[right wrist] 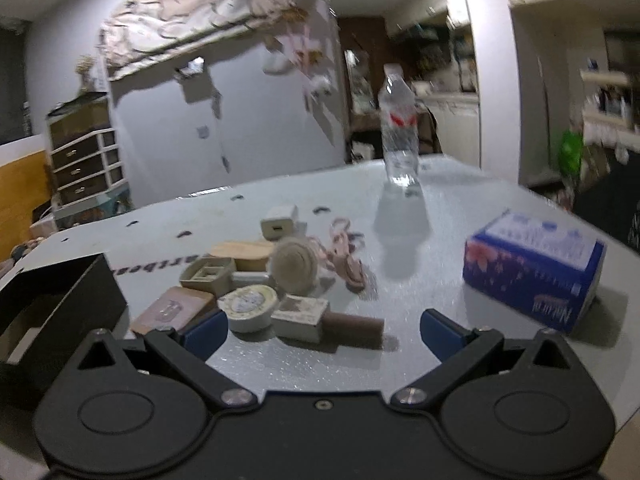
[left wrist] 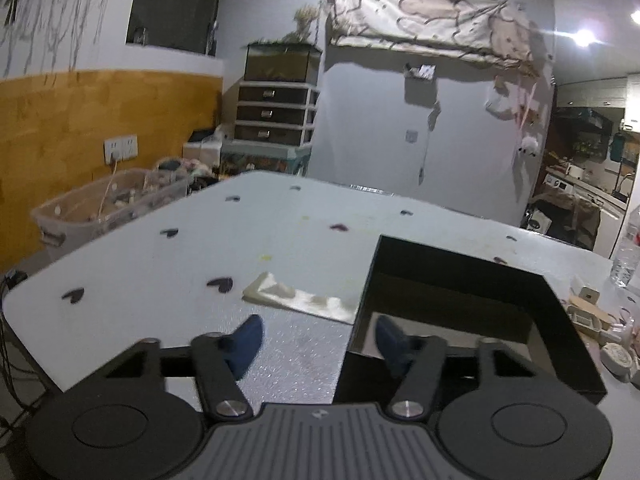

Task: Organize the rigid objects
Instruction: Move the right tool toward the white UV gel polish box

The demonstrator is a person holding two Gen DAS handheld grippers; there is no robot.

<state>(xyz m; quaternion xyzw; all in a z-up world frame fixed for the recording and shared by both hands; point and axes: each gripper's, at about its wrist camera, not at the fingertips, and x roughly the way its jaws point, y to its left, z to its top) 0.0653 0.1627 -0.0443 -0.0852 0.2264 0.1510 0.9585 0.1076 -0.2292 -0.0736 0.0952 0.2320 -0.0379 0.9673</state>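
**Pile of small rigid bits in front of my R hand-held gripper, black box at the L one**

The pile (right wrist: 256,280) of small rigid objs sits on the surface (right wrist: 440,248) just ahead of my right hand-held gripper (right wrist: 320,326), whose blue fingers are spread wide apart w/ nothing between them. Nearest the fingertips: a round white tin (right wrist: 250,306), touching a small cream block (right wrist: 300,316), w/ a brown cylinder (right wrist: 354,326) lying on its side right of that block. Left of the tin, a flat pinkish-brown tile (right wrist: 174,310). Behind those: a cream open tray-like piece (right wrist: 208,276), a wooden block (right wrist: 242,254), a round beige disc (right wrist: 294,264) stood on edge, a white charger cube (right wrist: 280,220) at the far side. A pink cord (right wrist: 344,256) trails right of the disc.

Black open box (left wrist: 460,280) sits left of the pile, near the surface's near edge; inside looks empty from the left wrist view. My left hand-held gripper (left wrist: 320,336) hovers at the box's left wall, fingers apart, right finger over the box interior, left finger over bare surface; gripping nothing.

Just left of the box, a flat clear plastic packet (left wrist: 296,296) lies on the surface.

Further out: clear water bottle (right wrist: 398,132) upright toward the far edge, blue tissue box (right wrist: 532,268) toward the right edge, well apart from the pile. Off the surface's left edge, a clear storage bin (left wrist: 108,208) on the floor.
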